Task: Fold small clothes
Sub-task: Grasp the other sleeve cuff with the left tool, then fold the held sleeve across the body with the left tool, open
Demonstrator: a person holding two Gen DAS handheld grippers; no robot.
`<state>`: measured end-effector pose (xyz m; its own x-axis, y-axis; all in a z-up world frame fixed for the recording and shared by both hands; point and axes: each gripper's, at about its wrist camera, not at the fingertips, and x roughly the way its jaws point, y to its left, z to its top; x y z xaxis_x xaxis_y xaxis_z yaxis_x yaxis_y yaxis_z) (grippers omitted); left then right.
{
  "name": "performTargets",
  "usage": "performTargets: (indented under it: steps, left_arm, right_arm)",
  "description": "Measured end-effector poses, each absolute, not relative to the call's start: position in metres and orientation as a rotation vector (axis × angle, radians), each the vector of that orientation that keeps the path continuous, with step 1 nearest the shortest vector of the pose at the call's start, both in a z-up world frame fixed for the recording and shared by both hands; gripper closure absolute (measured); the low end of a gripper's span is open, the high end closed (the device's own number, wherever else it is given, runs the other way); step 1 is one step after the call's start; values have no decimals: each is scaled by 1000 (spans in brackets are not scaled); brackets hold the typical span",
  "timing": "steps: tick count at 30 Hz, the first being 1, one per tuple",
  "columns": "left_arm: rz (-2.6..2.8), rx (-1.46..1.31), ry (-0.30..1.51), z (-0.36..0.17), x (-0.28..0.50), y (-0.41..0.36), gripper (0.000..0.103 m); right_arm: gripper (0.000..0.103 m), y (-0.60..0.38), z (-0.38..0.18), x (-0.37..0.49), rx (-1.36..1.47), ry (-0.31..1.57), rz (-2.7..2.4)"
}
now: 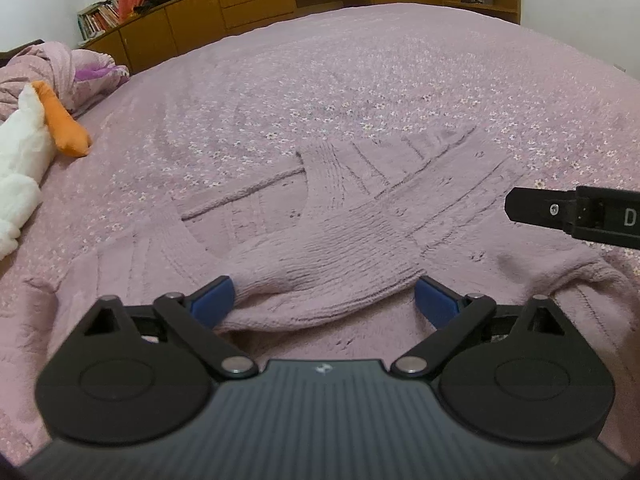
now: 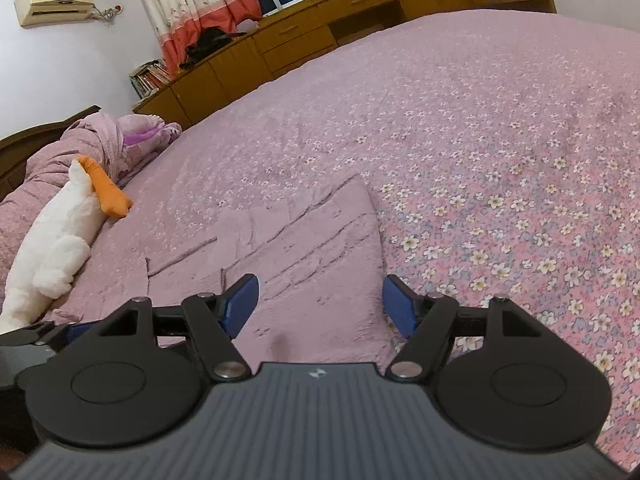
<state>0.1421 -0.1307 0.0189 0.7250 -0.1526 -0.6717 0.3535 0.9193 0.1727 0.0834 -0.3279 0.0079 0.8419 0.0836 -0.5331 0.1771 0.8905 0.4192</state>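
Both tongs spread w/ nothing pinched, left tongs (image 1: pixel 324 296) & right tongs (image 2: pixel 320 304) low over the mauve sweater (image 1: pixel 360 216) lying flat on the bed (image 2: pixel 500 140) just ahead, sleeves crossed, prob lining up next fold.

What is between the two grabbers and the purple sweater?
Nothing visible. The left gripper and right gripper are both open right over the sweater. The stuffed toy lies off to the side on the bed.
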Motion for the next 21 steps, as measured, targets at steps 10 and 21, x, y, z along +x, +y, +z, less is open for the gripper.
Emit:
performTargets:
  steps: [10, 21]
  left_arm:
    - [-380, 259, 721, 20, 150, -133, 93]
    - [-221, 75, 598, 74, 149, -49, 94]
  right_arm:
    - [28, -323, 6, 85, 475, 573, -47]
    - [28, -323, 4, 84, 465, 570, -47]
